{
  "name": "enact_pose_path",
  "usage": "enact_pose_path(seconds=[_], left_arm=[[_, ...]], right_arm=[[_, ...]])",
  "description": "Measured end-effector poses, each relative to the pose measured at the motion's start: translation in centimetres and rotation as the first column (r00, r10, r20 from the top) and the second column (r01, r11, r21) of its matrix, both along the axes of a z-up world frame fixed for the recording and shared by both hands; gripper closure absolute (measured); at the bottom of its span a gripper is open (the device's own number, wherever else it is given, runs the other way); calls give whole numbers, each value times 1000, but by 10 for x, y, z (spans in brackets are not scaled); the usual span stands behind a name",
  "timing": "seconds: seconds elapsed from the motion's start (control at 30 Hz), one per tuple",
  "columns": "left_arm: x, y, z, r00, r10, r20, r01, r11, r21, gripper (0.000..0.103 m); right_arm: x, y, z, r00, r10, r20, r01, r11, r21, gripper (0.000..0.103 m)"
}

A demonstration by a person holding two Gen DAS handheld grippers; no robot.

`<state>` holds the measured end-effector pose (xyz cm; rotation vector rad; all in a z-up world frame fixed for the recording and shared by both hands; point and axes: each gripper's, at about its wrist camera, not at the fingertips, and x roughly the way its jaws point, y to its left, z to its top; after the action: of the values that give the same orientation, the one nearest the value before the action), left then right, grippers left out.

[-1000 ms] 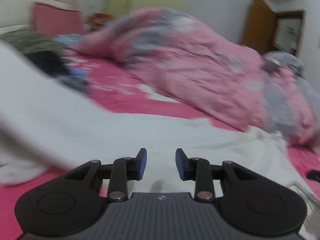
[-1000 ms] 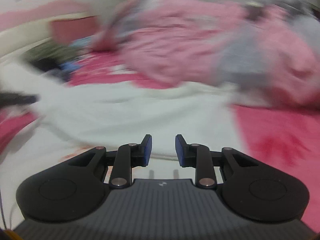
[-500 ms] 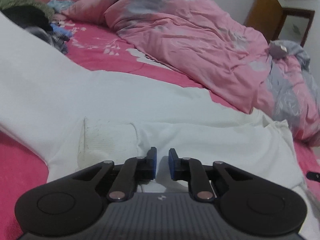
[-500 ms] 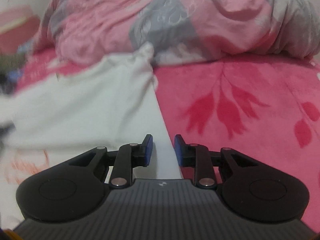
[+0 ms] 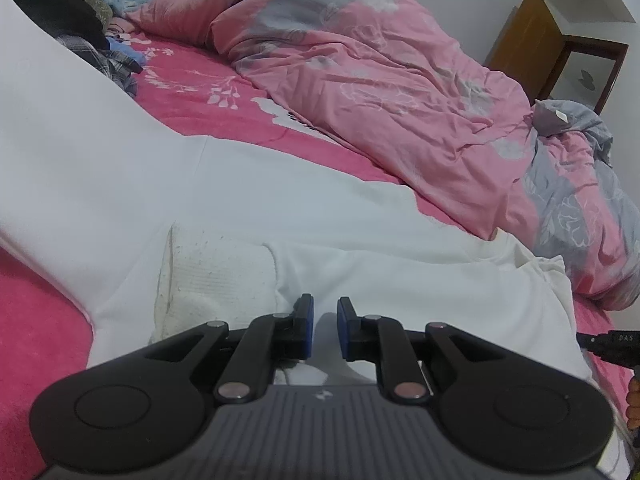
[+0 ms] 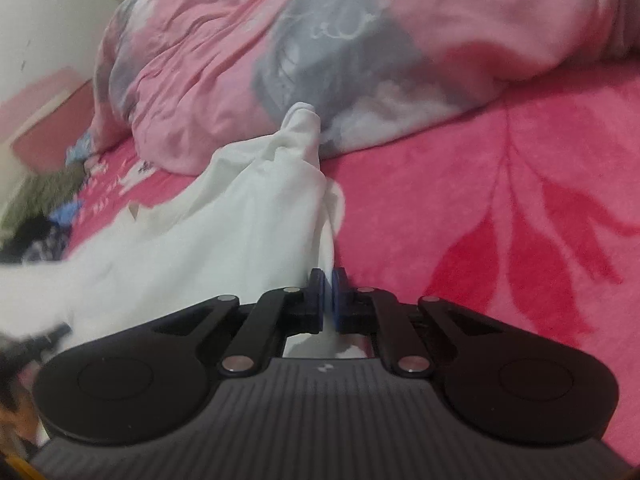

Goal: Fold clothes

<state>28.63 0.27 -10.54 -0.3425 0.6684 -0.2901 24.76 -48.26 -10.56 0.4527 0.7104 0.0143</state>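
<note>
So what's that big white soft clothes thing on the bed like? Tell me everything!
The white knit garment looks like a soft, thick sweatshirt, spread mostly flat across the pink flowered bedspread. A ribbed cuff, slightly soiled, lies folded onto it. Its far end bunches against the rumpled pink and grey quilt. The right gripper has just closed on its edge, pinching a taut ridge. The left gripper has a fold between its narrowly parted pads.

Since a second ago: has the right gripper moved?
Yes. The right gripper slid rightward to the white garment's edge, beside the bare pink sheet, closer to the quilt. Its jaws have just closed on that edge.
</note>
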Motion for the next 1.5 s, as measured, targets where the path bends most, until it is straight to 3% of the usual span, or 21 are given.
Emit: enact_pose_path(seconds=[0.07,0.17,0.27,0.37,0.47,0.57,0.67,0.77,0.87,1.03,1.2,1.3,1.37,1.43,1.5], left_arm=[[-3,-2,5,1000,-6,14,6,1000,13,83],[-11,-19,23,997,-28,65,20,992,122,62],[-10,-51,45,990,-100,98,77,974,215,60],[8,-97,63,976,-198,85,171,952,253,59],[33,-156,72,944,-325,60,295,910,290,48],[52,-219,66,908,-418,33,380,853,359,48],[61,-269,49,884,-467,28,414,808,419,48],[65,-298,34,893,-448,43,388,815,431,48],[69,-301,12,933,-359,36,313,853,418,46],[64,-273,0,957,-276,89,238,924,299,46],[70,-249,-4,961,-263,81,249,956,155,48],[74,-242,-4,965,-252,74,244,964,105,52],[76,-237,-4,968,-243,68,237,968,80,55],[79,-232,-5,971,-233,61,230,972,55,58],[80,-229,-6,972,-227,56,226,974,32,60]], right_arm=[[-1,-10,-7,999,-48,26,47,998,50,100],[-5,-28,-25,990,-113,89,94,977,192,98],[-8,-46,-39,986,-121,114,75,935,346,97],[-6,-51,-44,986,-109,124,51,914,402,97],[-2,-50,-46,986,-90,140,22,906,424,91],[1,-47,-44,986,-55,160,-18,905,425,81],[3,-44,-42,984,-32,174,-44,908,416,80],[5,-41,-39,983,-6,182,-68,915,397,79],[4,-43,-39,983,1,185,-77,912,403,80],[-3,-57,-38,974,-108,197,14,903,429,80],[-4,-75,-42,960,-205,193,77,850,521,78],[15,-68,-24,961,-183,209,62,875,480,73],[36,-59,-9,967,-125,222,25,913,408,54],[60,-50,2,973,-80,218,7,948,317,54],[85,-45,2,983,-63,172,12,960,279,54]])
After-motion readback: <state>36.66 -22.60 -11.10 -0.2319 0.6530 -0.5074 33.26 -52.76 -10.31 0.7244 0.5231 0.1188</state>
